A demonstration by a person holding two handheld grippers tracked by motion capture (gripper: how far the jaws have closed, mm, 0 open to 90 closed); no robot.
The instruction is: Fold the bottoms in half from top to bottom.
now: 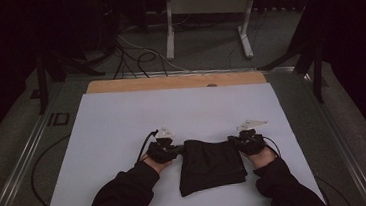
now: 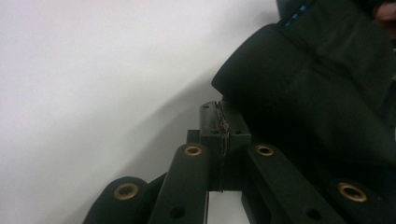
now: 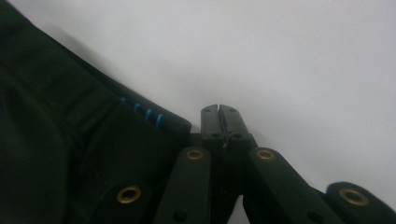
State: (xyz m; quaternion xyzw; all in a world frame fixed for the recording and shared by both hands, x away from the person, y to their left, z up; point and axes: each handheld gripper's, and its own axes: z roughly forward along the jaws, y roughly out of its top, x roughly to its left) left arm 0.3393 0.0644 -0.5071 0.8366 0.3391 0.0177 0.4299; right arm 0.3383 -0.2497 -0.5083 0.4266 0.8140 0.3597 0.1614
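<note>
A dim room with a white board [image 1: 124, 138] laid on a table, where a person's two hands hold grippers at either side of a folded dark garment [image 1: 210, 165].

The garment lies near the front middle of the board, folded into a rough rectangle. The left gripper [image 1: 171, 149] sits at its upper left corner and the right gripper [image 1: 238, 141] at its upper right corner, both low against the board. In the left gripper view the jaws are clenched together, with a rolled fold of the black cloth [image 2: 317, 93] pressing against their right side; whether any cloth is pinched cannot be told. In the right gripper view the jaws are likewise pressed together, with the garment [image 3: 70, 154], which shows small blue stitches, just beside them on the left.
</note>
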